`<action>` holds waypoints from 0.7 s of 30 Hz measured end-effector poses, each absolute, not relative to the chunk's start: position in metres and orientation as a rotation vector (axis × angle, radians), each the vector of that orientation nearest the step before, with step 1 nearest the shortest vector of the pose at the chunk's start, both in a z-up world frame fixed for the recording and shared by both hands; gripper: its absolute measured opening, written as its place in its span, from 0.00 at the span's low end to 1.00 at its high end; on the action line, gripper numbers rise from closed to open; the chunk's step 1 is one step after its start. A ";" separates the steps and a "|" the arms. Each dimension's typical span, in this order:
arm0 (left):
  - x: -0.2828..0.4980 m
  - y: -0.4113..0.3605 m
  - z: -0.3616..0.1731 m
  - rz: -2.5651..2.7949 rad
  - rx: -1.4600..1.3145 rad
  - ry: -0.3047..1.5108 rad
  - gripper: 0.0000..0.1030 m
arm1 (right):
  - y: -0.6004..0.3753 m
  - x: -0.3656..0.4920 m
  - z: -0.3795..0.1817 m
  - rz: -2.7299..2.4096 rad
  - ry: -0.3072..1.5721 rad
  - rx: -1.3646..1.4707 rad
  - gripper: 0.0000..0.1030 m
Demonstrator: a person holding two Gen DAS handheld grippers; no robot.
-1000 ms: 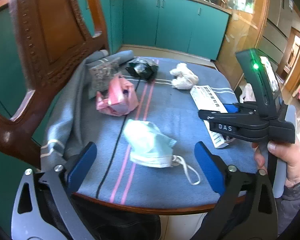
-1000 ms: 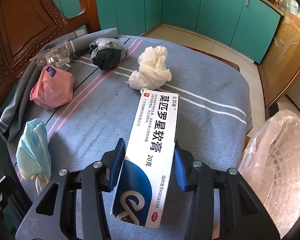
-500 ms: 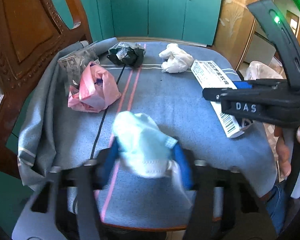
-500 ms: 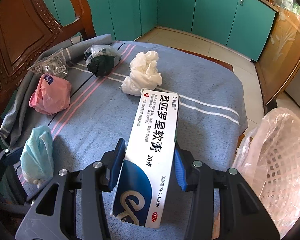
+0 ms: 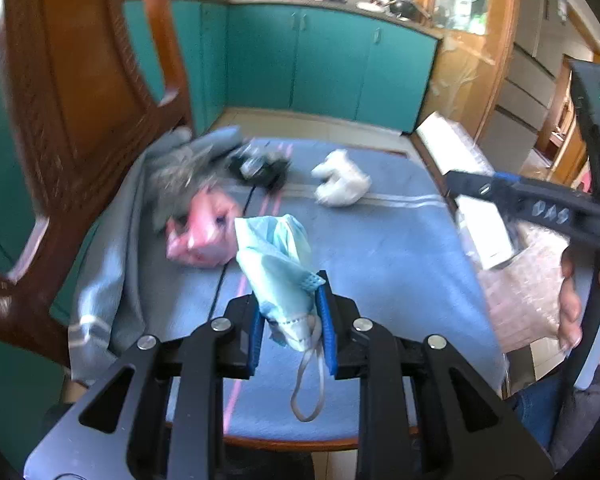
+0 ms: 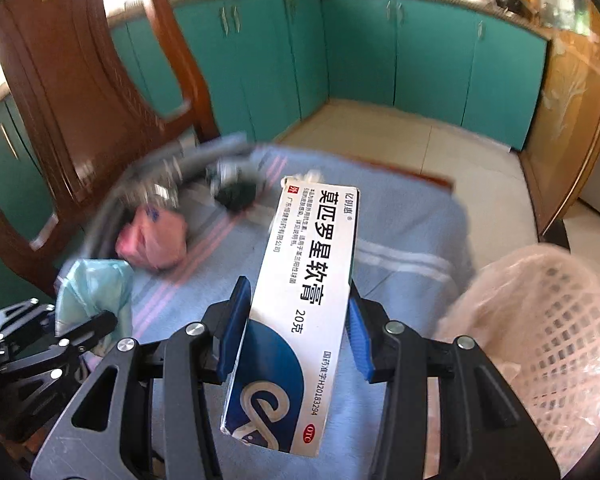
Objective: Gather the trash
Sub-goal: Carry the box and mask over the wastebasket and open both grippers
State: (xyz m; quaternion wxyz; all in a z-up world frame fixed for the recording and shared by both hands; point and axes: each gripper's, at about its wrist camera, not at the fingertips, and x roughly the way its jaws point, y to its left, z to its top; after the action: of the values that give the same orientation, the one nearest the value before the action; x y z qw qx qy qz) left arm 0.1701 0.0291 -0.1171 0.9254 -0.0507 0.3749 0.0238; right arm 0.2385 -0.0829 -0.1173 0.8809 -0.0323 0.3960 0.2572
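My left tongs closing on the blue face mask above the blue cloth, my right tongs clamped on the white medicine box, only the right view showing the lined basket beside the cloth, only the left view my hand

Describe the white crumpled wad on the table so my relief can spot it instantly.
Start at the blue striped tablecloth. Toward its far edge, near the teal cabinets, lies the crumpled white tissue, right of the black bag. It is the only plain white lump; its neighbours are black or pink.
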 end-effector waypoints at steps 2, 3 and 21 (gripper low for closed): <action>0.174 0.016 -0.108 0.014 -0.091 0.750 0.25 | -0.108 0.233 -0.099 0.511 0.760 -0.044 0.44; 0.177 0.009 -0.105 -0.004 -0.083 0.745 0.25 | -0.123 0.231 -0.091 0.484 0.730 -0.038 0.44; 0.247 -0.184 -0.106 -0.467 0.039 0.758 0.25 | -0.294 0.238 -0.145 -0.084 0.943 0.063 0.46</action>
State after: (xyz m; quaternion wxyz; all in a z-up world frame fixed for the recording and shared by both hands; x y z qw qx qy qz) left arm 0.2468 -0.1836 -0.1063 0.9023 0.0186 0.3667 -0.2258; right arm 0.2379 -0.2944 -0.1454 0.8897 0.0303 0.4538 -0.0405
